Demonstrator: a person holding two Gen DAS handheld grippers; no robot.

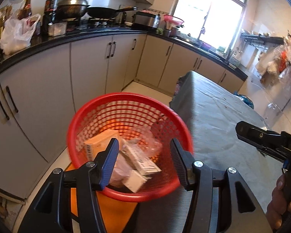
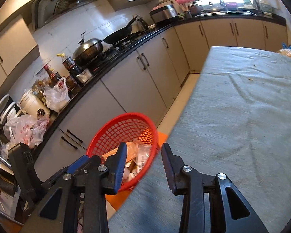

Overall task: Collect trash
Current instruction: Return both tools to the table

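Note:
A red mesh basket point(image 1: 99, 106) stands on an orange stool beside the table and holds several small cardboard boxes point(image 1: 141, 160) and crumpled clear plastic point(image 1: 151, 139). My left gripper point(image 1: 144, 160) is open and empty right above the basket. My right gripper point(image 2: 143, 162) is open and empty over the table's left edge, with the basket point(image 2: 104, 134) just to its left. The right gripper also shows in the left wrist view point(image 1: 261, 137), at the right over the table.
A table with a grey cloth point(image 2: 242, 106) fills the right side. A black counter point(image 1: 48, 38) with grey cabinets runs along the left and back, with woks point(image 1: 104, 12), bottles point(image 1: 50, 5) and plastic bags point(image 1: 15, 33) on it. A bright window point(image 1: 209, 15) lies behind.

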